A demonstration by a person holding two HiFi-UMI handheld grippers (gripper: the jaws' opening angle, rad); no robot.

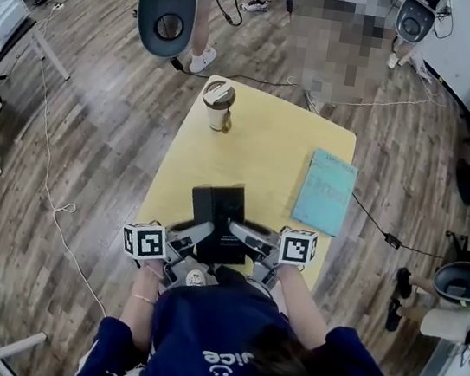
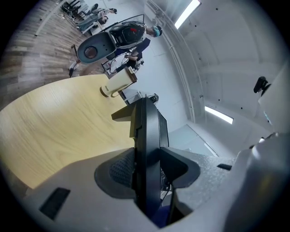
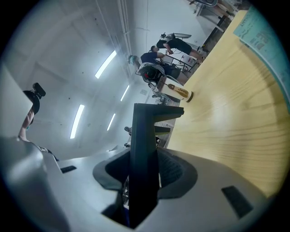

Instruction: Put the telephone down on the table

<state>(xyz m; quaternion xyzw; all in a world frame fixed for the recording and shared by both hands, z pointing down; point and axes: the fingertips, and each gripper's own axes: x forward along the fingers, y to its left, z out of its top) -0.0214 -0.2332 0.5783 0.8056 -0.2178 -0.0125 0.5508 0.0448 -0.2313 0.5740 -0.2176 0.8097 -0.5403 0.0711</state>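
A black telephone [image 1: 220, 214] hangs over the near edge of the yellow table [image 1: 268, 144], gripped from both sides. My left gripper [image 1: 202, 233] is shut on its left edge and my right gripper [image 1: 242, 230] on its right edge. In the left gripper view the telephone [image 2: 147, 145] stands edge-on between the pads of the left gripper [image 2: 147, 174]. The right gripper view shows the same dark slab [image 3: 144, 149] clamped in the right gripper [image 3: 144, 174]. Its underside is hidden, so I cannot tell whether it touches the table.
A lidded paper cup [image 1: 218, 104] stands at the table's far left corner. A teal notebook [image 1: 324, 192] lies along the right edge. A grey stool [image 1: 167, 11] and people's legs are beyond the table. A cable [image 1: 58, 200] runs across the wooden floor at left.
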